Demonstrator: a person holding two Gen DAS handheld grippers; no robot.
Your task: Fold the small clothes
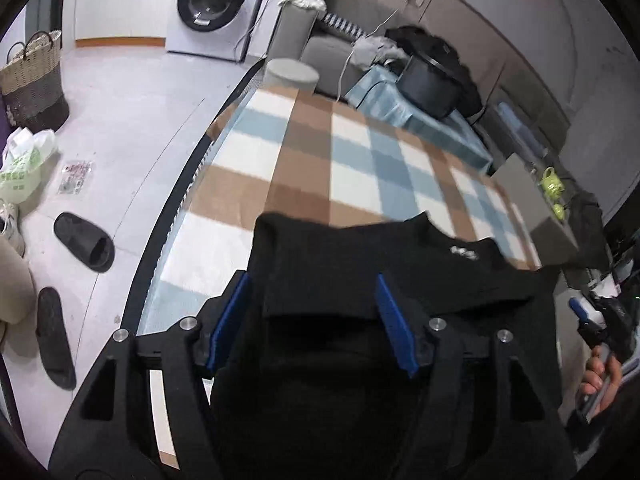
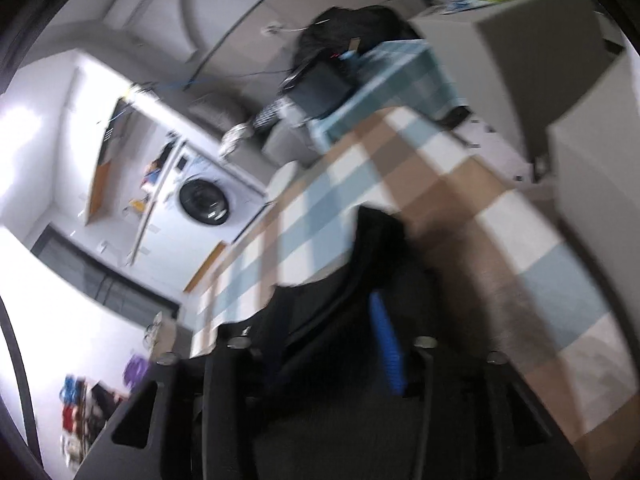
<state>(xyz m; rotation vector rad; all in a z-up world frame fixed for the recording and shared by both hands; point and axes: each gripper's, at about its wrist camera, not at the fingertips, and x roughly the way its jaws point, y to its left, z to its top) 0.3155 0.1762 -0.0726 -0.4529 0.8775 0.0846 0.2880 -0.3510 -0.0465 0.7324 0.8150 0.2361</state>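
A small black garment [image 1: 360, 264] with a white label near its collar lies on the checked table cover [image 1: 312, 160], partly folded. My left gripper [image 1: 314, 320] is open above its near part, blue pads [image 1: 394, 324] wide apart, with cloth between and under them. The right gripper [image 1: 588, 320] shows at the right edge of the left wrist view, held by a hand. In the blurred right wrist view my right gripper [image 2: 340, 340] is over the black garment [image 2: 372, 248]; one blue pad [image 2: 386, 348] shows, the other is hidden by cloth.
A washing machine [image 1: 212, 4] stands at the back. A woven basket [image 1: 34, 76], bags and black slippers [image 1: 84, 242] lie on the floor at left. A black pot [image 1: 430, 84] sits on a blue cloth beyond the table. A grey box [image 1: 536, 208] stands at right.
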